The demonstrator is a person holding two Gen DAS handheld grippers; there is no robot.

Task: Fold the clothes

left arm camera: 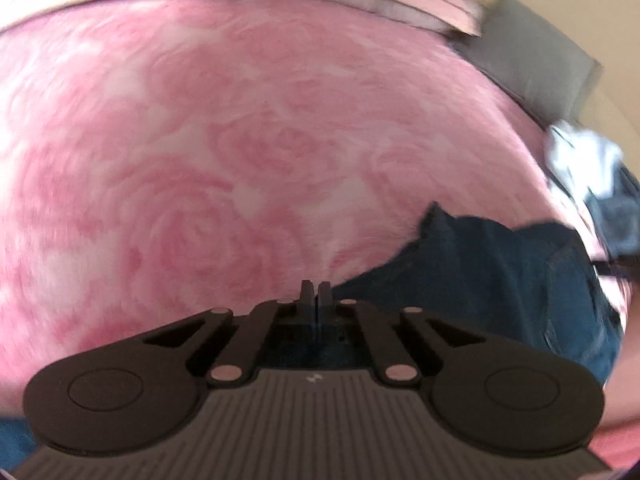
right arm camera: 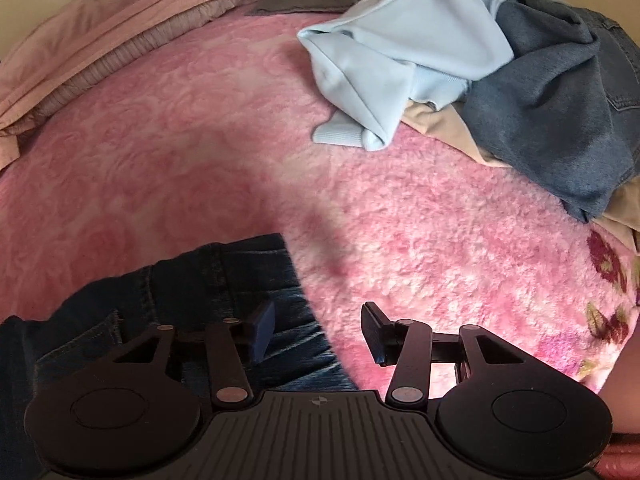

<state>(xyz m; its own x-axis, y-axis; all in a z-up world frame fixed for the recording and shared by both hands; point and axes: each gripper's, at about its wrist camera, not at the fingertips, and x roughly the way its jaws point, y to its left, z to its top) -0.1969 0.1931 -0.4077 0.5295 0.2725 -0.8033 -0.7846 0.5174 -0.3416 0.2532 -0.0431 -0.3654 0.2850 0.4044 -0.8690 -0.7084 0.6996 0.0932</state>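
Fuzzy rose-patterned pink blanket (right arm camera: 420,240) under stitched dark denim jeans (right arm camera: 224,276).

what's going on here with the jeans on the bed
A person with a gripper in each hand is folding clothes on a pink blanket. The right gripper is open over the jeans; the left gripper is shut beside them. More clothes sit in a pile further back.

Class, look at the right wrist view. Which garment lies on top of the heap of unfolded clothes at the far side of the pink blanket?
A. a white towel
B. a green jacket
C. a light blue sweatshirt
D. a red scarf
C: the light blue sweatshirt drapes over the heap, beside a grey-blue garment.
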